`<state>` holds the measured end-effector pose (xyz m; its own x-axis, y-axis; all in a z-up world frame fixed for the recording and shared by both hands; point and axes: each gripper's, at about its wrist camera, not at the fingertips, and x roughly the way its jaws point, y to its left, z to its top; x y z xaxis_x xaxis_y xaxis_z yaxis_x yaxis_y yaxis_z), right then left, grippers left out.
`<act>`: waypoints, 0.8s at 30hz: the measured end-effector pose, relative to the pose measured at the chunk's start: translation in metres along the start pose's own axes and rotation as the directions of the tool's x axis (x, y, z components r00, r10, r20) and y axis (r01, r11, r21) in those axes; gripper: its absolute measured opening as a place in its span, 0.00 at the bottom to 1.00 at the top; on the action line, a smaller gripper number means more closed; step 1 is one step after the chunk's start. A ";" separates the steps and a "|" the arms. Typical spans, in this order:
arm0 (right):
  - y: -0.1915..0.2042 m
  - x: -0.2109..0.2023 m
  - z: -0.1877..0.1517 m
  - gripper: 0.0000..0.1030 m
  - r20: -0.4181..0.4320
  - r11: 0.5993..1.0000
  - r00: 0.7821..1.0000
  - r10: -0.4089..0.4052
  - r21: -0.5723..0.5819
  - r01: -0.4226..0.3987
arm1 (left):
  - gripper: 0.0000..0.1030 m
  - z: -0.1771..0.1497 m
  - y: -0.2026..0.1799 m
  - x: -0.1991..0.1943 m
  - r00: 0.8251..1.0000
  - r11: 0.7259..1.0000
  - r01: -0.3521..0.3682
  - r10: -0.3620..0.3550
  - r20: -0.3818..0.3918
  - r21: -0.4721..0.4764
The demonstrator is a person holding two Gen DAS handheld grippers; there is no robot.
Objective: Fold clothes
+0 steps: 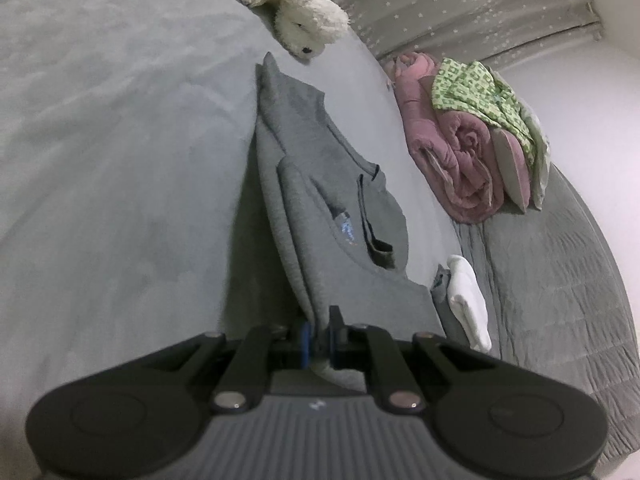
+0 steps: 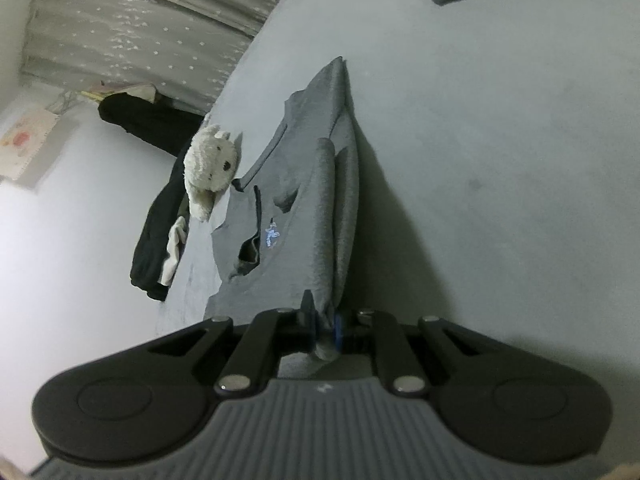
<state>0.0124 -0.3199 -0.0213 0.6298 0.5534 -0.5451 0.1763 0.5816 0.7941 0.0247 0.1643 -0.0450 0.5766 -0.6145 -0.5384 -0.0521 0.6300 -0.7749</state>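
Both the left gripper (image 1: 319, 330) and the right gripper (image 2: 325, 326) pinch the gray shirt (image 1: 320, 184) tight, but it might slip out and flop crooked on the bed (image 1: 120, 140).

Your bed (image 1: 120, 120) carries the gray sweatshirt (image 1: 320, 184), a plush toy (image 1: 296, 12), rolled pink blanket (image 1: 452, 152) and white cloth (image 1: 468, 300).
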 end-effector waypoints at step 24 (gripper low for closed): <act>0.005 -0.086 -0.087 0.10 -0.055 0.996 0.998 -0.012 -0.084 0.008 | 0.08 -0.097 -0.005 -0.091 0.994 0.998 0.017 -0.010 -0.107 0.061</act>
<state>-0.1067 -0.3126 0.0059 0.5853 0.5780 -0.5687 0.1173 0.6336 0.7647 -0.1060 0.1707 -0.0240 0.4869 -0.6680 -0.5628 0.0073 0.6474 -0.7621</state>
